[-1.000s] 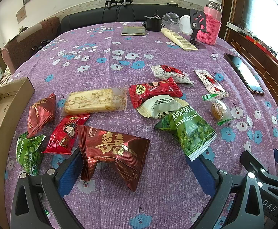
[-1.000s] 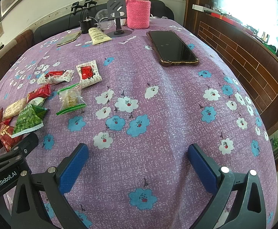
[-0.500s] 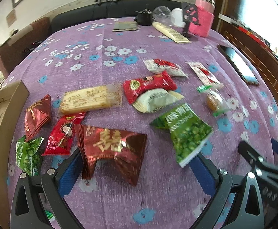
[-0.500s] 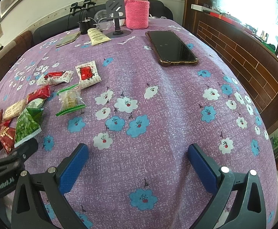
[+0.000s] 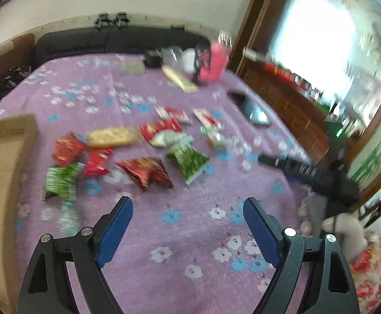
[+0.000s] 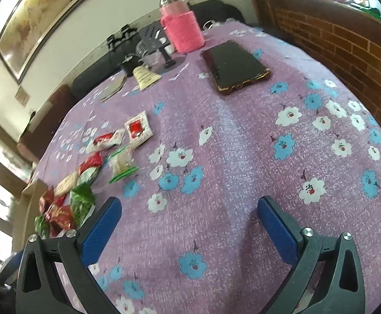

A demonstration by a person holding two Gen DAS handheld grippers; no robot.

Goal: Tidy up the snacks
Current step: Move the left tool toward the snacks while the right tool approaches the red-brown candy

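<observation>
Left gripper (image 5: 188,218): I see its jaws spread wide with nothing between them, over bare purple tablecloth (image 5: 180,235). The left view is motion-blurred.

Right gripper (image 6: 189,221): jaws likewise wide apart, empty, above the flowered cloth.

Snacks: all lie loose on the cloth, ahead of my left gripper. Nearest is a dark red pack (image 5: 144,171) with gold print, flat. A green pea bag (image 5: 190,161) is just right of it. At left, a second green bag (image 5: 61,180), a small red pack (image 5: 97,162) and another red pack (image 5: 67,149) sit close together. Behind them a yellow pack (image 5: 110,136), and a red pack (image 5: 160,128) lying on a pale one; I cannot tell more through the blur.

In the right view, two white-and-red sachets (image 6: 138,128) and a clear green-edged bag (image 6: 122,162) lie apart from the main cluster.

Cardboard box (image 5: 2,172): at the table's left edge, beside the green bag.

Phone (image 6: 233,66): flat, screen dark, far right. A pink-sleeved bottle (image 6: 181,27) stands upright behind it.
</observation>
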